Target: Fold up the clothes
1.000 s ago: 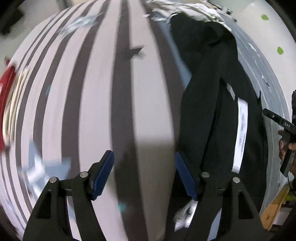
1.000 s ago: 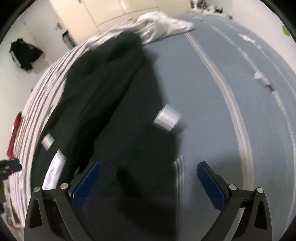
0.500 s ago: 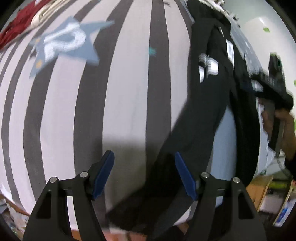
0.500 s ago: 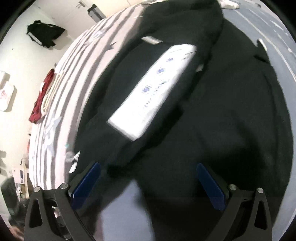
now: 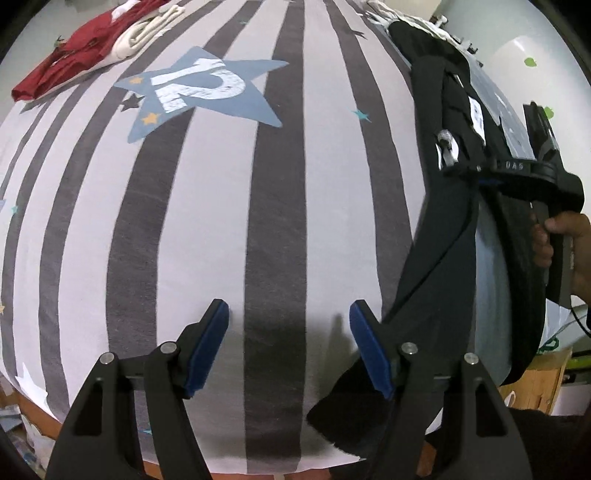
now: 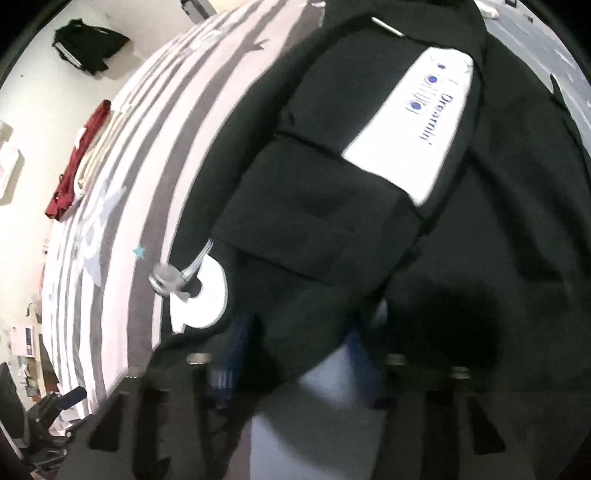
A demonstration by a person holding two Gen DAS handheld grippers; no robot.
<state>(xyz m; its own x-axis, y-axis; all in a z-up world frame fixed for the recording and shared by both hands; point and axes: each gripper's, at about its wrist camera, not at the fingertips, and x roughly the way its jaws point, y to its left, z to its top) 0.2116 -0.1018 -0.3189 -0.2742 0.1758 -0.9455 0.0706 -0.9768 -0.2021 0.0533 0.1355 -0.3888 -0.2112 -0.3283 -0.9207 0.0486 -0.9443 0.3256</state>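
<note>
A black garment lies along the right side of the bed, and its lower end hangs over the front edge. In the right wrist view the black garment fills the frame, showing a white printed label and a round white tag. My right gripper is blurred, its jaws drawn in with black fabric between and over them. From the left wrist view, the right gripper pinches the garment's edge, with a hand on its handle. My left gripper is open over the striped sheet, just left of the garment, holding nothing.
The grey-and-white striped sheet has a blue star printed 12. Folded red and cream clothes lie at the far left. White clothes are piled at the far end. The bed's front edge runs just below my left gripper.
The right gripper's jaws have drawn in from wide open onto the black fabric. The left gripper has pulled back toward the bed's front edge and stayed open.
</note>
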